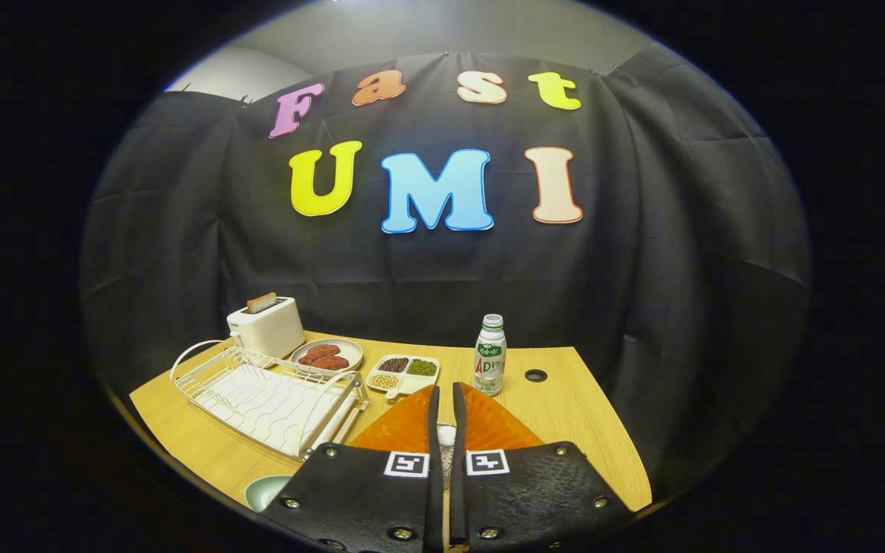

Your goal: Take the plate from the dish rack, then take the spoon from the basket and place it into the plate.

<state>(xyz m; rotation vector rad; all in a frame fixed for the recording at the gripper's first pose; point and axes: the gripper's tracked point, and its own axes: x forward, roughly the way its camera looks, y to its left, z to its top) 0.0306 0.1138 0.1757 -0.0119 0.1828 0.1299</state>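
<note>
My gripper (445,388) hovers over the orange basket (488,426), its two fingers nearly together. A small whitish piece of the spoon (446,436) shows pinched in the narrow gap between them; the rest of it is hidden by the fingers. The pale green plate (267,491) lies on the wooden table to the left of the gripper body, which covers part of it. Left of the basket stands the white wire dish rack (270,395) with no dish in it.
Behind the rack stand a white toaster (267,326) with a slice of toast, a plate of reddish food (327,355) and a divided tray of beans (404,372). A small drink bottle (490,355) stands just beyond the basket. A cable hole (535,375) marks the table (596,430) to the right.
</note>
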